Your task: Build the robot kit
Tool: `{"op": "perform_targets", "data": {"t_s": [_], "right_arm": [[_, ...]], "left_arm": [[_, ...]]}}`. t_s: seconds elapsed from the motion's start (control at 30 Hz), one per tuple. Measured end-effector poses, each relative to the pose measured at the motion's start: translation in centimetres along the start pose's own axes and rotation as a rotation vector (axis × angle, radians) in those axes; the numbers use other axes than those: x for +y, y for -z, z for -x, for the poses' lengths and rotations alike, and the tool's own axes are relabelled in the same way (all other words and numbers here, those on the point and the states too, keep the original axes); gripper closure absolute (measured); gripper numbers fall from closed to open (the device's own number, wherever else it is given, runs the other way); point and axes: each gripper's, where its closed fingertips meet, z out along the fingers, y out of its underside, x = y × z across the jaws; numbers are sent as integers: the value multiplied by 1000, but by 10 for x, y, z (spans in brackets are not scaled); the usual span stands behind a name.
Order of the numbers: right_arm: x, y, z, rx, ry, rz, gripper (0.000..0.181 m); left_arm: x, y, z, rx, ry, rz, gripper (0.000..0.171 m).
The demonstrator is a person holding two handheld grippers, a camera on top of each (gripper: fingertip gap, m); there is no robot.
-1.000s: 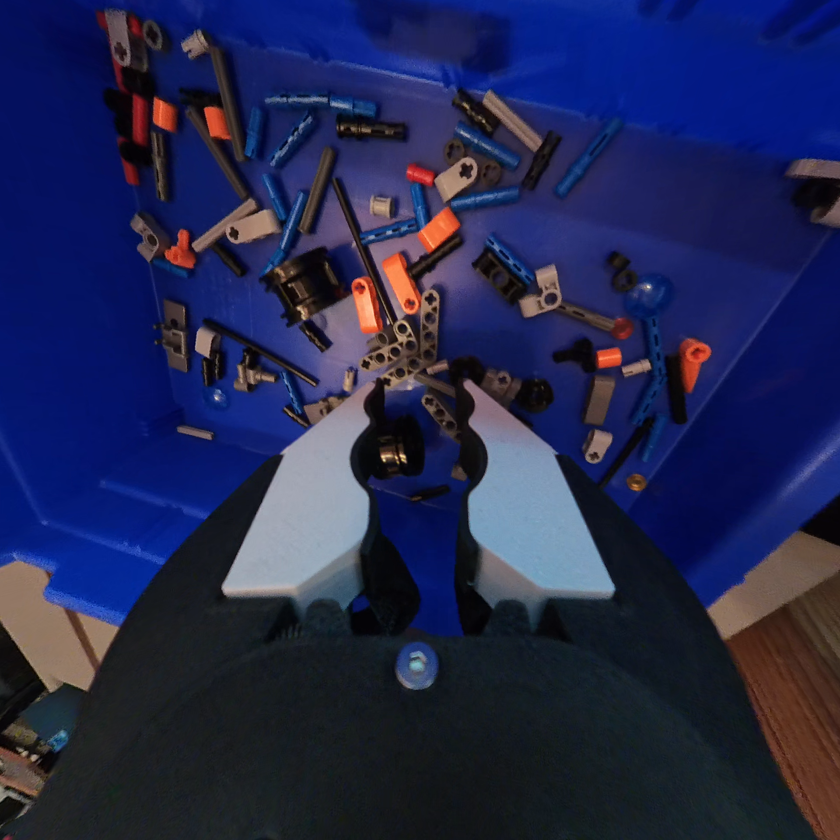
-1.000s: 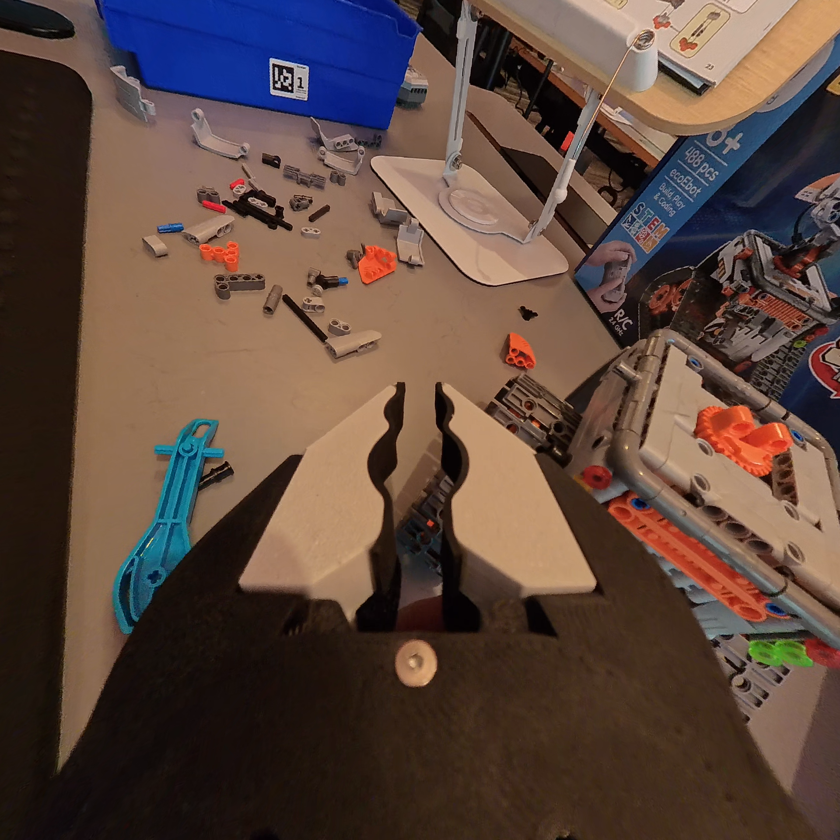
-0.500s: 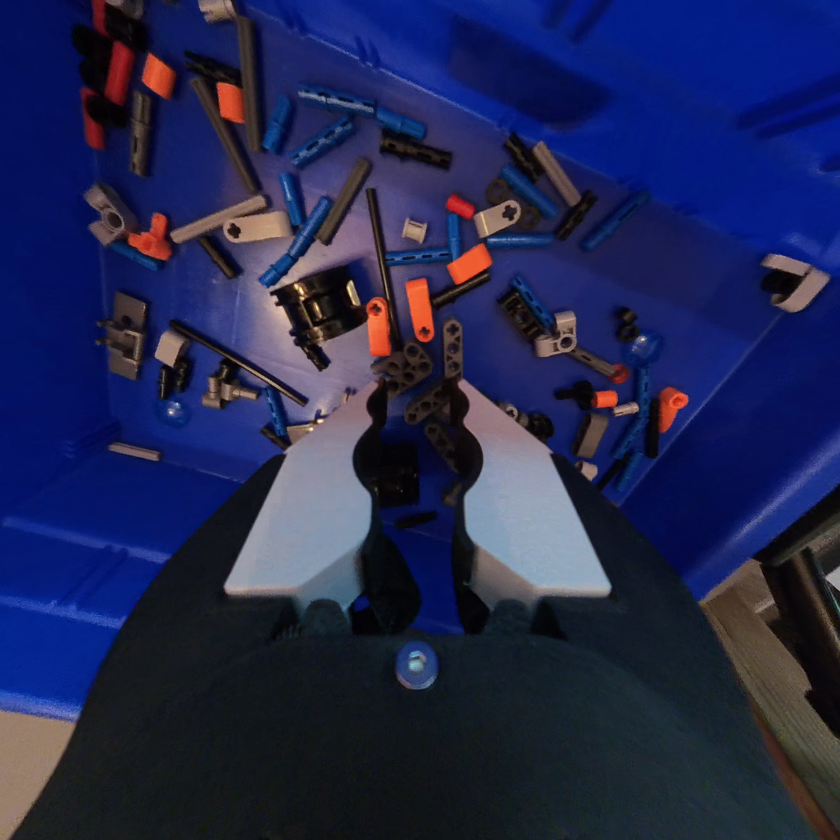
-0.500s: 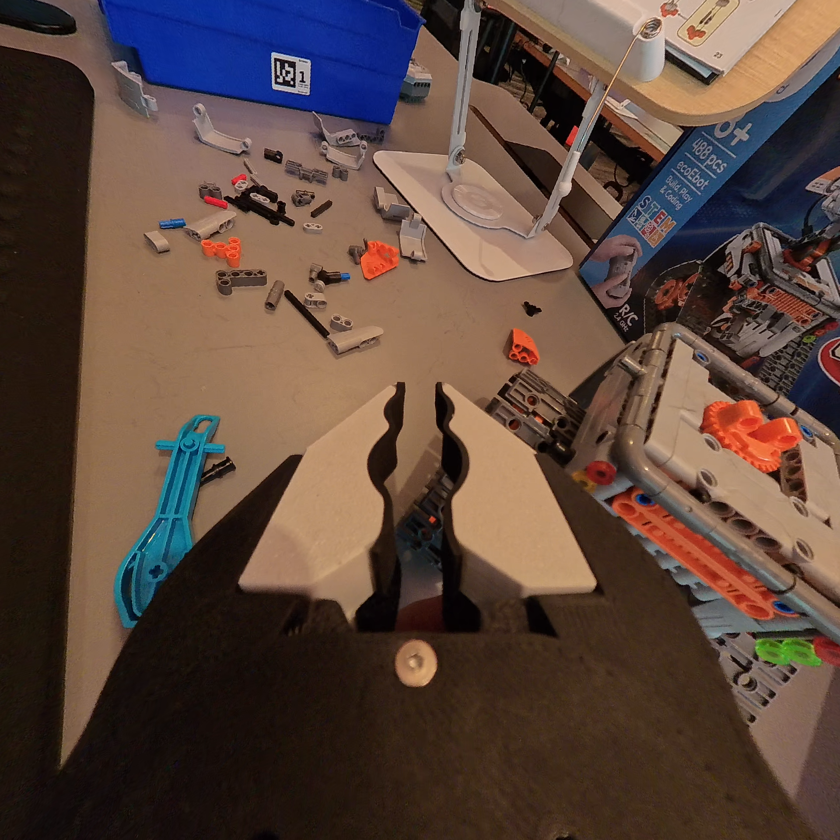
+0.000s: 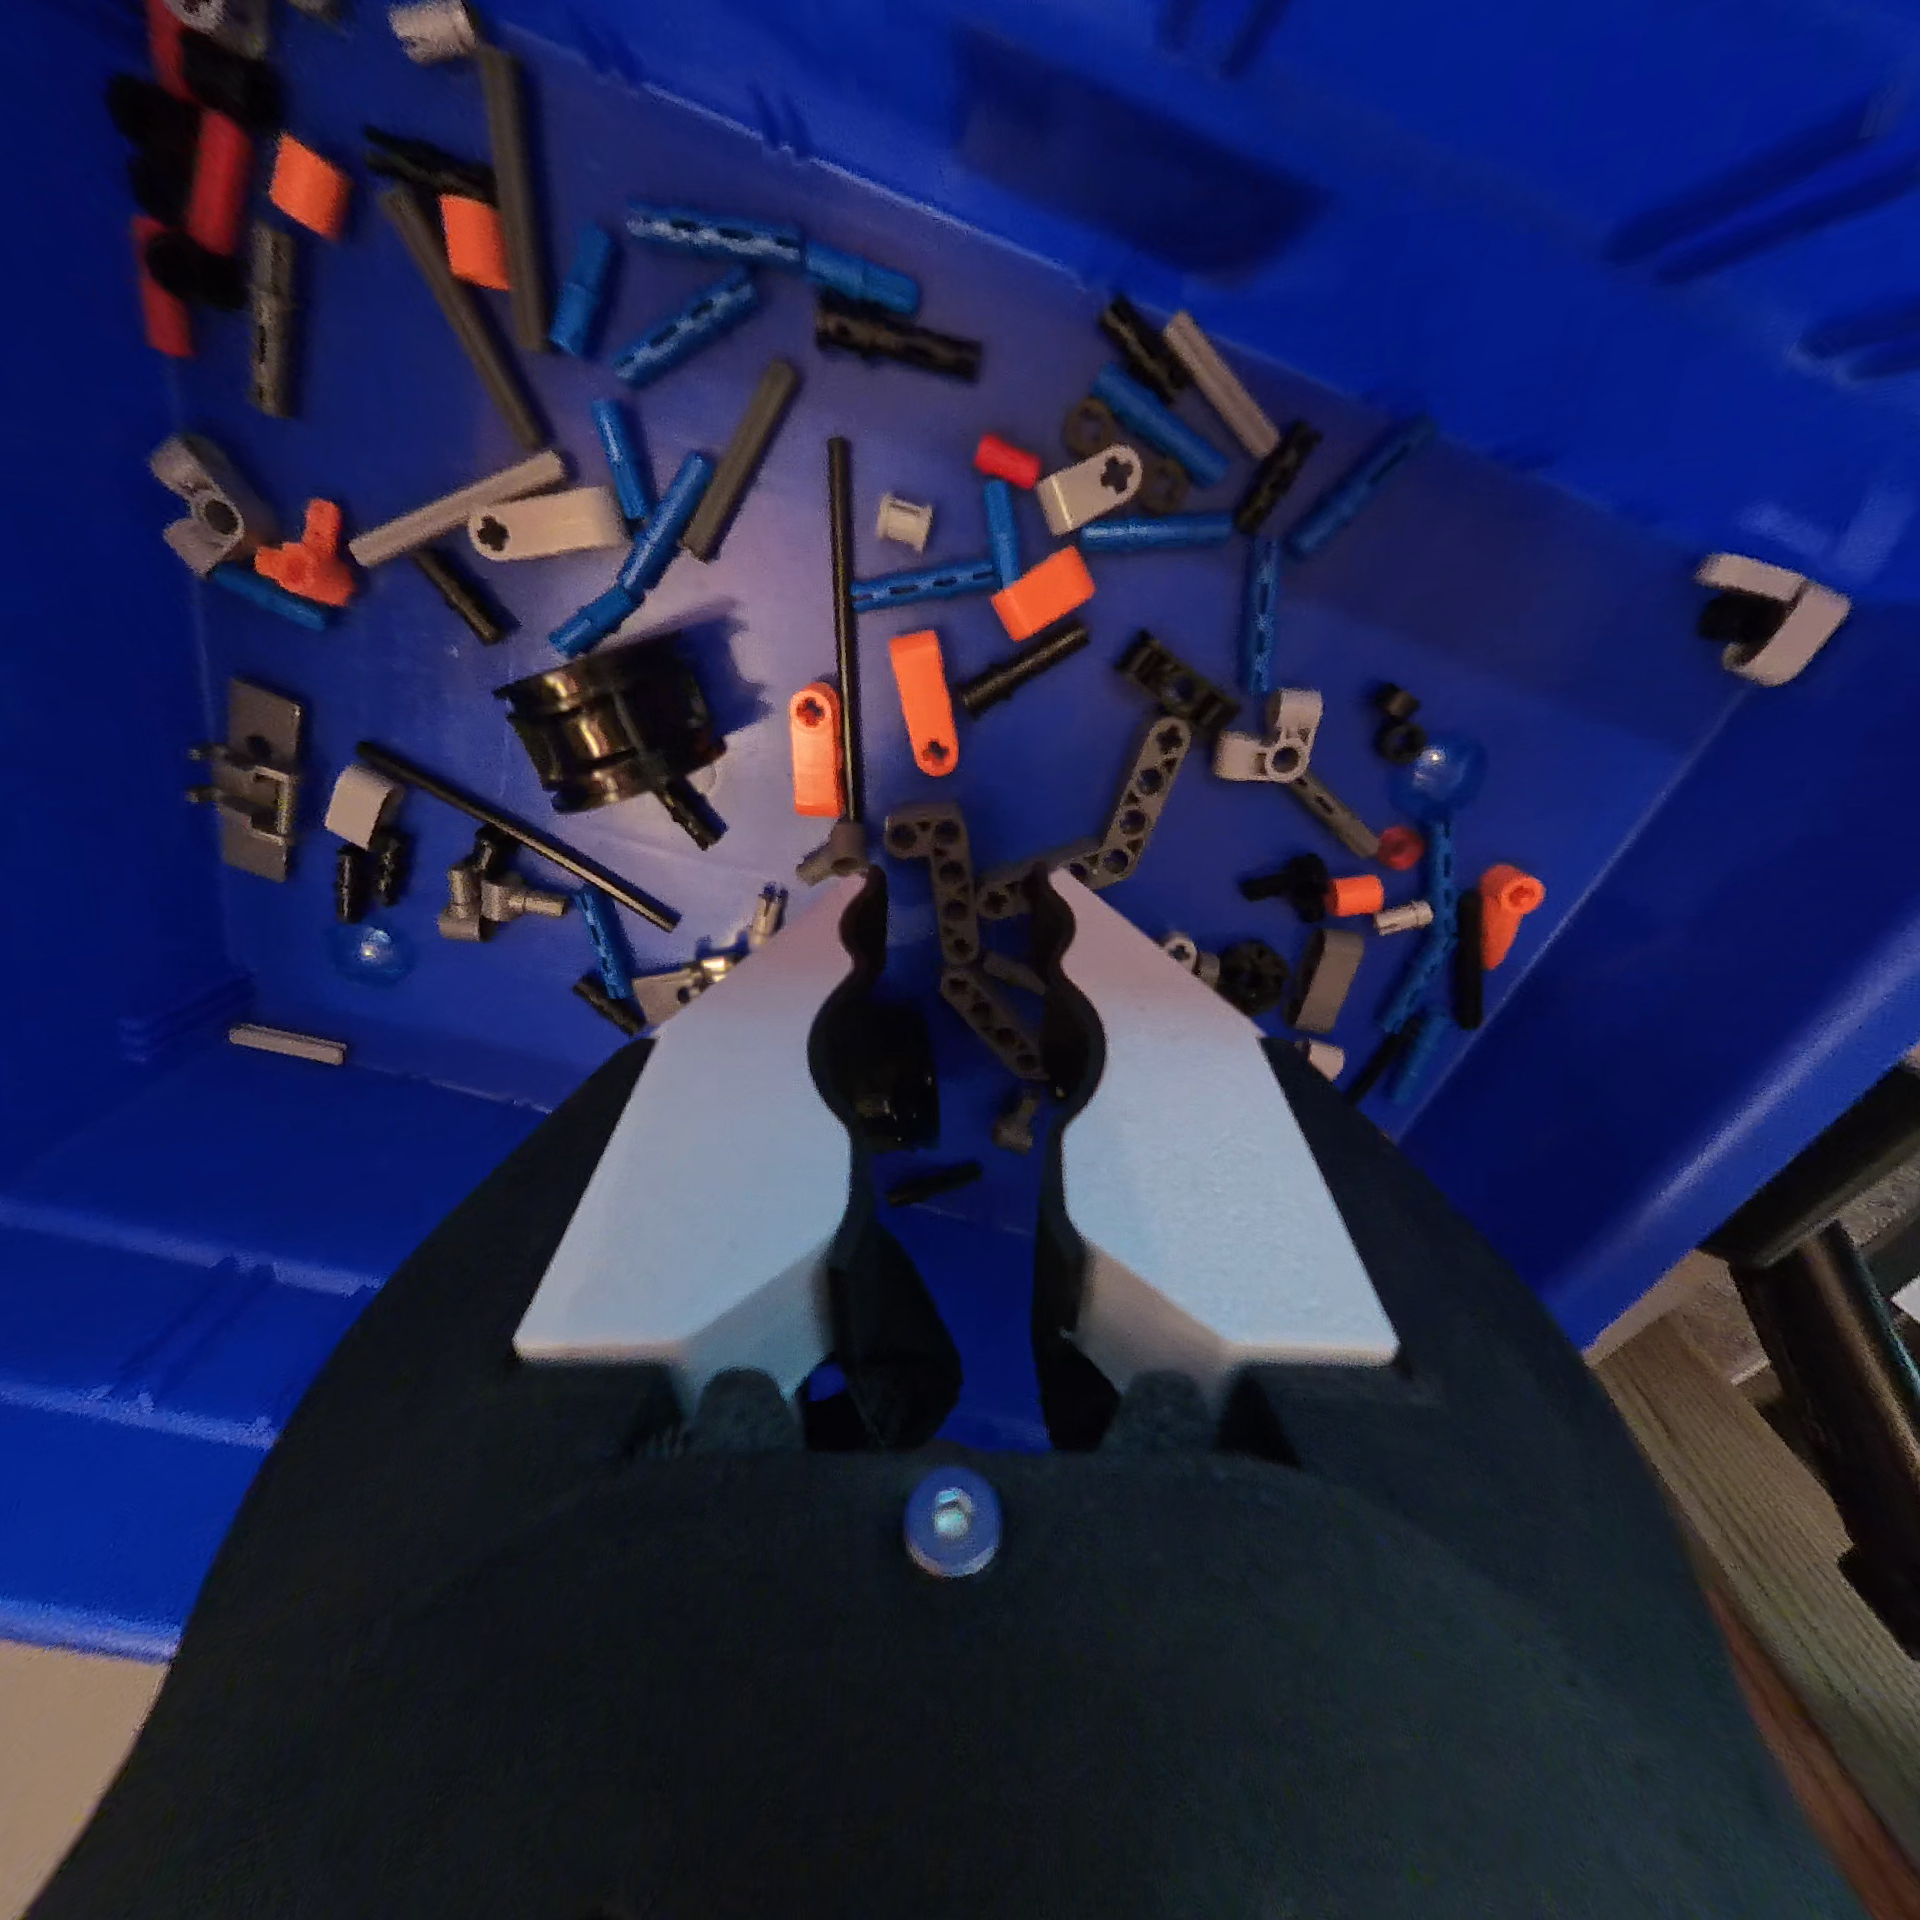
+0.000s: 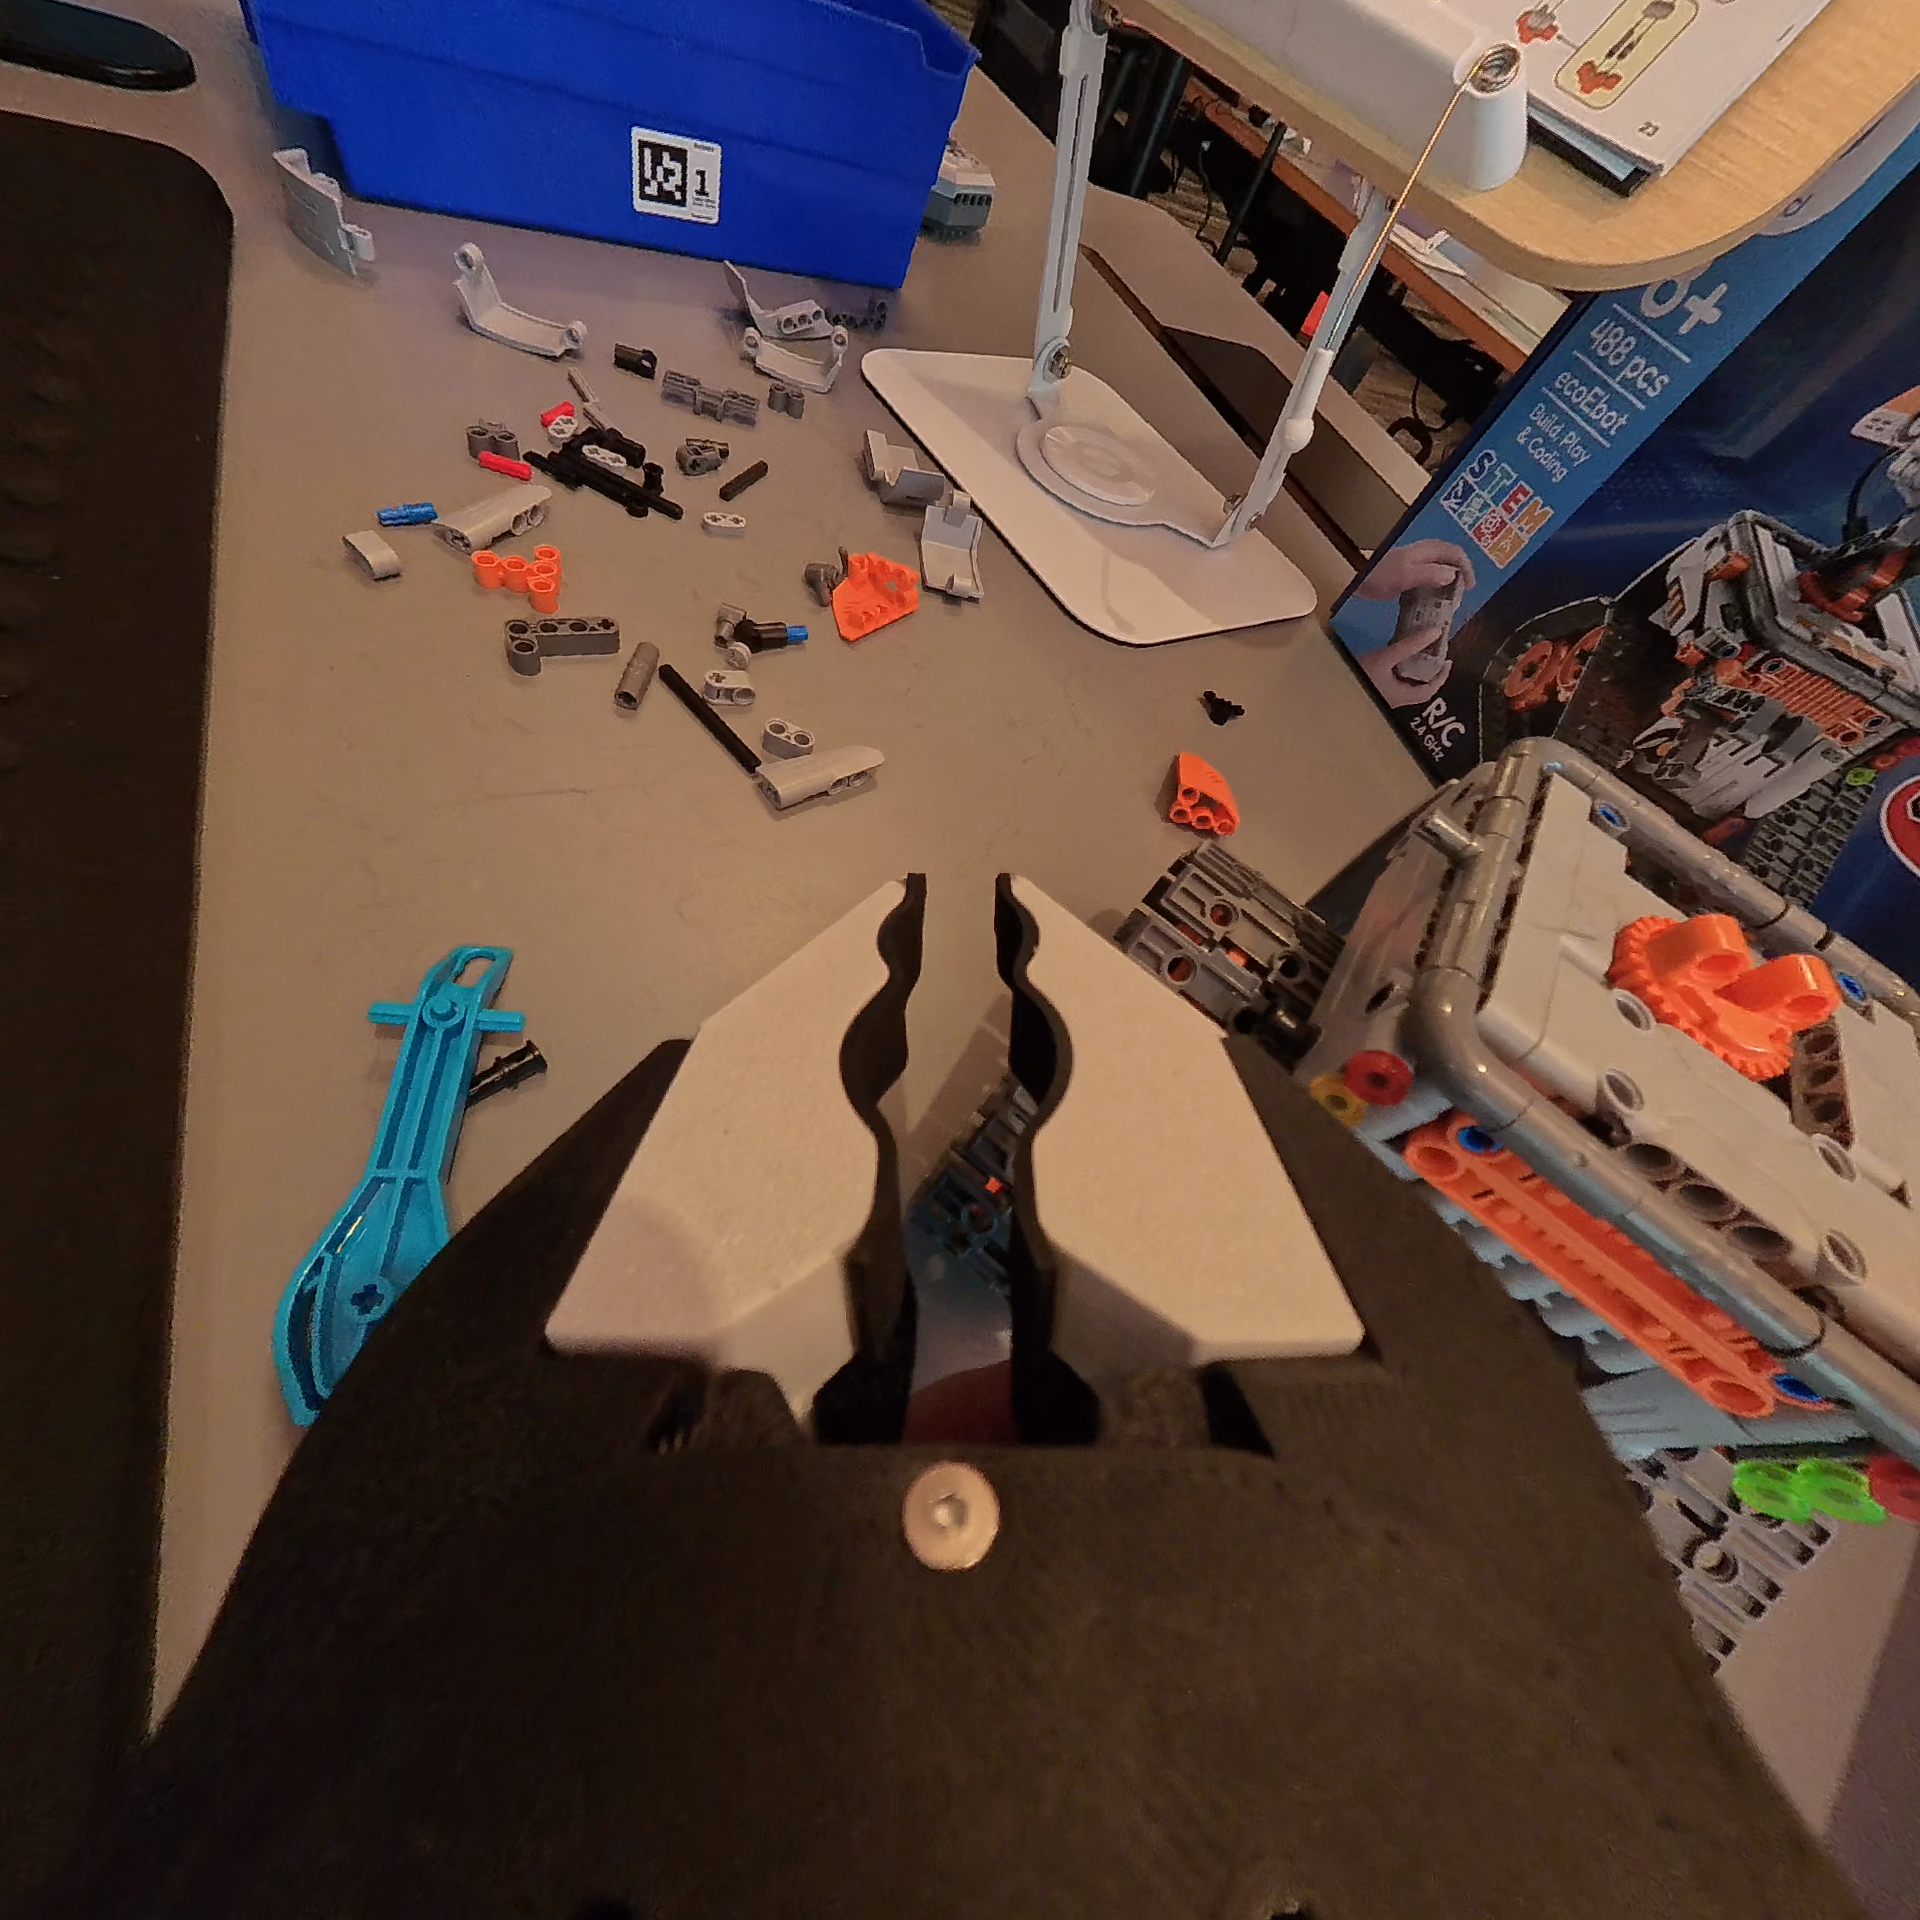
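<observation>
Left gripper (image 5: 961, 894), jaws parted and holding nothing, is hovering inside the blue bin (image 5: 1558, 312), straddling dark grey beams (image 5: 961, 914) near the bin's near edge; a black bush (image 5: 883, 1070) is lying beside one finger. Closing here is risking a tangled multi-piece grab. Right gripper (image 6: 958, 896), narrowly parted and empty, is hanging over the table (image 6: 520, 831) beside the grey model (image 6: 1662, 1091).

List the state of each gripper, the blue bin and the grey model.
left gripper: open, empty, over loose parts.
blue bin: open, parts scattered inside.
right gripper: jaws slightly apart, empty.
grey model: partly built, on the table.
</observation>
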Motion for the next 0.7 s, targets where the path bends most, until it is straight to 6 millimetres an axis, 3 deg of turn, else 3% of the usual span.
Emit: {"op": "perform_targets", "data": {"t_s": [0.1, 0.37, 0.57, 0.7], "right_arm": [[0, 0, 0, 1, 0, -1, 170], [-1, 1, 0, -2, -1, -5, 170], [0, 1, 0, -2, -2, -2, 170], [0, 2, 0, 1, -1, -4, 170]], "left_arm": [[-6, -1, 0, 10, 17, -13, 155], [-1, 3, 5, 13, 77, -23, 152], [9, -4, 9, -32, -31, 79, 148], [6, -7, 7, -18, -60, 87, 157]]}}
